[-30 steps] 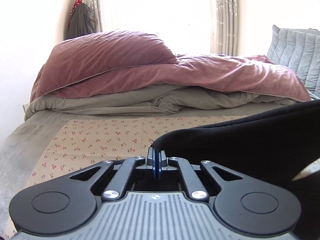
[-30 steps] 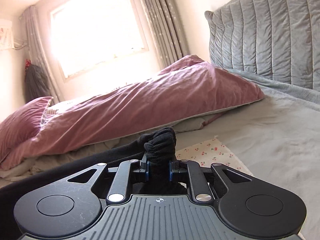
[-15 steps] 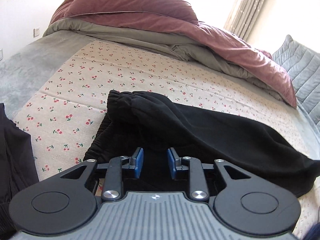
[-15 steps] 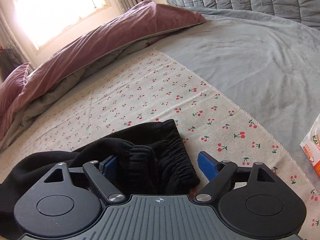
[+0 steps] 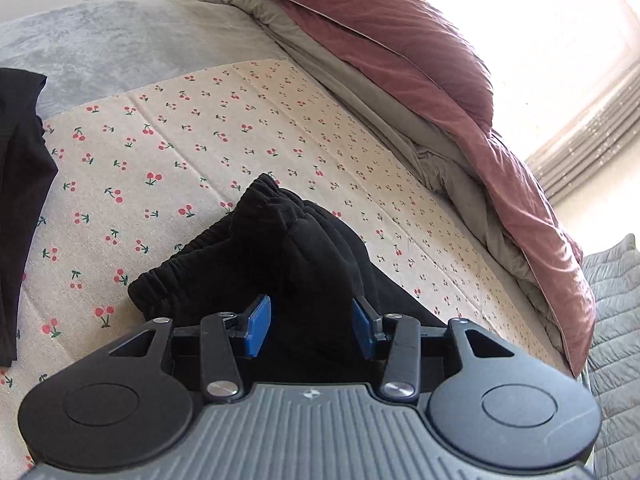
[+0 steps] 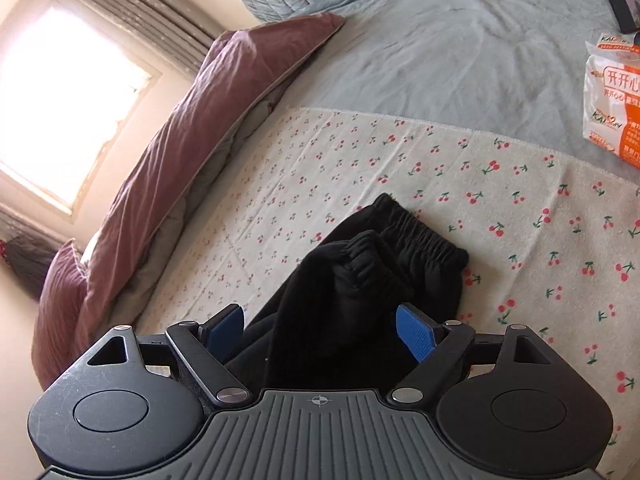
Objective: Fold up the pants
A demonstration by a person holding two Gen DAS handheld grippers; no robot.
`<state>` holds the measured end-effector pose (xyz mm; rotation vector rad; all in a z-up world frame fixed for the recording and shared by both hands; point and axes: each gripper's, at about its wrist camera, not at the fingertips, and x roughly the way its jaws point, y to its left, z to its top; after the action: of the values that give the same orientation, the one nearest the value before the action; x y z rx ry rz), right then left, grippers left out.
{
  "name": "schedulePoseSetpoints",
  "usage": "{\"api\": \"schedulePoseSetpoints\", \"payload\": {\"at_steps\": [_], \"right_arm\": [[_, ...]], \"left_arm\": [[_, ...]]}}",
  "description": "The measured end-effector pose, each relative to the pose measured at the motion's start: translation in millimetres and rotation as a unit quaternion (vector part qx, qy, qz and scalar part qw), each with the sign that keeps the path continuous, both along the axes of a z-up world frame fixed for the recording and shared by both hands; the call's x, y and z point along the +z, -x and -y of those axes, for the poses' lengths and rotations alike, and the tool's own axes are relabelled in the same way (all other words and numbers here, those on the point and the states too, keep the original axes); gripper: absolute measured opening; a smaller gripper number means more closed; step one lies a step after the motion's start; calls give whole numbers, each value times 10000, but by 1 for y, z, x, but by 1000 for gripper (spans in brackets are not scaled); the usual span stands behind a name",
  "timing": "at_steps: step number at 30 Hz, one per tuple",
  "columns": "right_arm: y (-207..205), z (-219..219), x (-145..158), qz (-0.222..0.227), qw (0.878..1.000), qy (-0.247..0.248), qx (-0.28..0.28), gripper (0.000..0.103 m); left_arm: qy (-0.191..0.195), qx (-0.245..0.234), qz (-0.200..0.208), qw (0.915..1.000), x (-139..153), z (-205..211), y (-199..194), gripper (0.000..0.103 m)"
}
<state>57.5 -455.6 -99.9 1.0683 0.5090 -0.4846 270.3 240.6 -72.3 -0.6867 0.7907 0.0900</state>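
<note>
Pants (image 5: 316, 264), black and soft-looking, lie on the cherry-print cloth (image 5: 224, 128) that covers the middle of the bed, bunched rather than flat. In the left wrist view a gathered elastic edge runs along the cloth at the lower left of the heap, and another ruffled end sticks up at its far tip. The left gripper (image 5: 312, 326) hangs just above the near part of the fabric; its blue pads (image 5: 257, 324) stand apart with black cloth showing between them, and its jaws are opening, neither pad pressing on the material. In the right wrist view the pants (image 6: 360, 280) show an elastic band lying across the cloth with a second ruffled cuff folded over it. The right gripper (image 6: 320, 332) is spread wide over this end, its blue pads (image 6: 414, 334) well clear on either side of the fabric, so nothing is pinched. A pink duvet (image 5: 420, 80) with a grey underside is heaped along the far edge of the cherry-print cloth, towards the bright window (image 6: 60, 100). Grey bedding (image 6: 460, 52) covers the rest of the mattress. On it, near the right edge of the right wrist view, rests an orange-and-white packet (image 6: 614, 108). Another dark garment (image 5: 20, 184) lies at the left edge of the left wrist view.
</note>
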Motion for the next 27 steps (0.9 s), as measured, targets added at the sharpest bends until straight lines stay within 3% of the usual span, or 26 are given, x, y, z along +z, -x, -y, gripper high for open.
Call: {"api": "schedulePoseSetpoints", "payload": {"at_steps": [3,5,7,8,10,11,12,13,14,15,18,20,23,25,27], "right_arm": [[-31,6,-3,28,9987,-475,-185,85],[-56,16,-13,-343,9971,-597,-333,85],[-73,28,-34,-668,9904,-1057,-593,80],[-76,31,-43,-776,9874,-1172,-733,75],[-75,33,-57,-909,9841,-1202,-945,42],[-72,32,-63,-939,9832,-1198,-1012,31],[-68,31,-68,-946,9834,-1177,-1010,11],[-64,30,-73,-942,9837,-1167,-993,3],[-60,30,-76,-872,9844,-1200,-950,3],[-58,30,-76,-819,9853,-1205,-892,2],[-56,30,-61,-684,9912,-906,-683,2],[-67,27,-47,-755,9951,-439,-467,2],[-114,16,-8,-923,9936,638,83,2],[-137,7,30,-649,9896,1199,449,2],[-139,0,74,97,9853,1553,708,2]], "left_arm": [[41,227,-204,9995,-6,-3,-6,47],[-3,310,-148,9994,-7,-4,-10,53],[-78,316,-6,9995,-1,-3,-17,55],[-109,283,75,9995,1,1,-21,59],[-302,188,134,9993,5,11,-33,69],[-502,133,37,9986,4,18,-42,71],[-722,123,-140,9972,0,23,-50,66],[-973,177,-437,9941,-5,29,-60,53],[-1114,251,-661,9913,-11,32,-65,12],[-1075,288,-714,9912,-15,32,-66,5],[-895,359,-430,9944,-11,24,-56,3],[-758,365,-412,9956,-6,16,-57,3],[-401,521,-259,9975,12,1,-60,3],[-46,614,-15,9981,30,-9,-54,3],[65,564,252,9981,45,-15,-44,3]]}}
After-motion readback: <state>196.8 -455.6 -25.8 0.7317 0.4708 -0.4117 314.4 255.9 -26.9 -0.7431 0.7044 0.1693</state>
